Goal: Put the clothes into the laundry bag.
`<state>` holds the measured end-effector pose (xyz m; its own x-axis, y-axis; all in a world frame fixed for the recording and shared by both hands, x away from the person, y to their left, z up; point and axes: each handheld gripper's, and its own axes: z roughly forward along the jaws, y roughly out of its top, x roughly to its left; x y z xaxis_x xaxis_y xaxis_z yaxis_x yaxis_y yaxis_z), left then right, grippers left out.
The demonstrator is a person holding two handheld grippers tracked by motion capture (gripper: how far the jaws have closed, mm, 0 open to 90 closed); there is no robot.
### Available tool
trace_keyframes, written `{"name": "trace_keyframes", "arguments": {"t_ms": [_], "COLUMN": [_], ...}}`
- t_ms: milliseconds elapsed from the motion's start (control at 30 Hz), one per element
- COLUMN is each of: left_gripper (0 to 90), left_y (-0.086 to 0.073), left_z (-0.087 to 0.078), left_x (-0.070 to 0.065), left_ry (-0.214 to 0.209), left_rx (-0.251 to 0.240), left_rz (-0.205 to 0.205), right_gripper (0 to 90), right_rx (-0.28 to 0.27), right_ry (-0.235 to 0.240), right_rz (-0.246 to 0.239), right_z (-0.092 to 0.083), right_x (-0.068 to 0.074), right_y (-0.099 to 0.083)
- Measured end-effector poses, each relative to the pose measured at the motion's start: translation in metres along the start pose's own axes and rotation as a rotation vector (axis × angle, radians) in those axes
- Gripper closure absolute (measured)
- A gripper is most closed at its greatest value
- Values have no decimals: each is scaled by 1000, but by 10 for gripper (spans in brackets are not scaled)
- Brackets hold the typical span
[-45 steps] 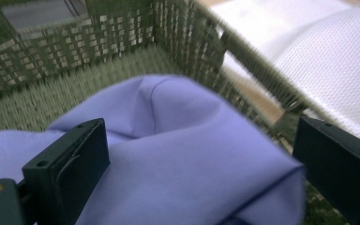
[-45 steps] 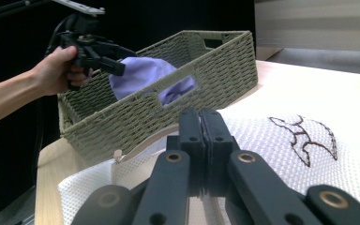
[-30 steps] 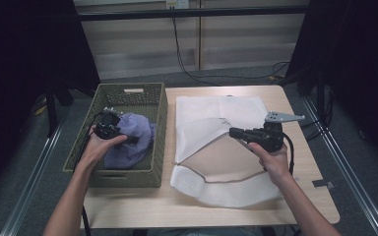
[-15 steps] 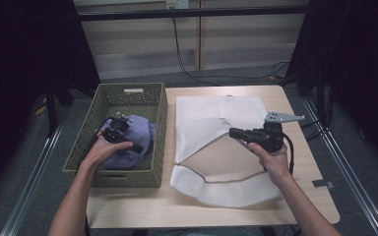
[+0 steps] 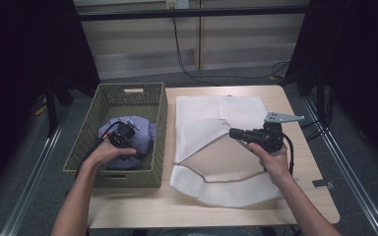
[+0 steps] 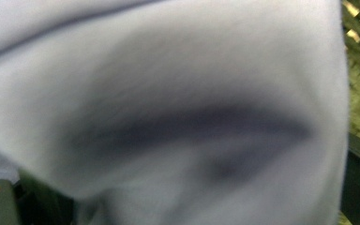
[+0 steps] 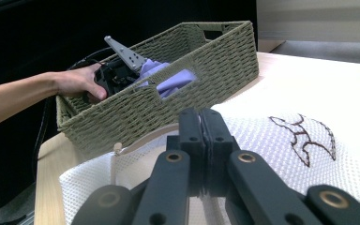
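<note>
A lavender cloth (image 5: 143, 132) lies bunched in a green woven basket (image 5: 160, 128) at the table's left. My left gripper (image 5: 121, 137) points down into that cloth, which lies blurred right against the camera in the left gripper view (image 6: 168, 93) and hides the jaws. A white mesh bag (image 5: 226, 108) lies flat at mid-table with its near layer lifted into an opening. My right gripper (image 5: 234, 132) is shut on the lifted lip. In the right gripper view the jaws (image 7: 201, 117) are pressed together over the mesh (image 7: 272, 140), with the basket (image 7: 206, 61) and left gripper (image 7: 117, 70) beyond.
The bag carries a brown stitched mark (image 7: 304, 136). Bare wood table (image 5: 305, 162) runs along the right and front edges. A small grey tag (image 5: 322, 184) lies near the right front corner. Cables trail on the floor behind the table.
My left hand has moved right and down inside the basket, settling the gripper onto the lavender cloth. The right gripper and the bag have stayed put.
</note>
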<state>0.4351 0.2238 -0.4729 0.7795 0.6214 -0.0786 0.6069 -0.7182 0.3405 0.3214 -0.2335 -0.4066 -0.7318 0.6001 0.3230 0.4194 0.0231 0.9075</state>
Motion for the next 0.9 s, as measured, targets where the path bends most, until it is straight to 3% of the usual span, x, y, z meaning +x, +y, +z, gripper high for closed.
{"name": "trace_keyframes", "arguments": {"t_ms": [233,333,467,533,567,600,633,667,700,733,767,800,900], "left_gripper": [0,0,0,10,33,66,218,287,317,348,348,460,524], "left_y": [1,-1,0,3,5,6,7,6,4,4,3,5,8], "left_z": [8,8,7,7,6,3,0,-2,-3,-3,-4,-6,-4], "left_x": [-7,-7,-7,-7,-6,-6,-4,1,3,3,4,6,2], "left_ry": [54,50,51,58,57,107,102,97,84,84,103,125,169], "left_rx": [48,27,55,78,88,88,84,61,37,37,30,55,75], "left_rz": [96,89,111,92,81,66,19,-2,-30,-30,-51,-22,-18], "right_gripper": [886,886,886,886,887,887,886,886,886,886,886,886,887], "right_rx": [0,5,12,14,13,14,12,12,12,12,14,15,16], "right_ry": [-2,-7,-8,-10,-9,-9,-7,-7,-8,-8,-11,-15,-13], "right_rz": [5,7,0,1,-1,1,2,2,1,1,0,-5,-4], "right_z": [0,0,2,3,3,3,2,2,2,2,2,2,2], "right_x": [-1,-1,-1,0,0,0,-1,-1,-1,-1,0,0,0], "right_y": [0,-1,-1,-2,-2,-2,-2,-2,-2,-2,-2,-2,-2]}}
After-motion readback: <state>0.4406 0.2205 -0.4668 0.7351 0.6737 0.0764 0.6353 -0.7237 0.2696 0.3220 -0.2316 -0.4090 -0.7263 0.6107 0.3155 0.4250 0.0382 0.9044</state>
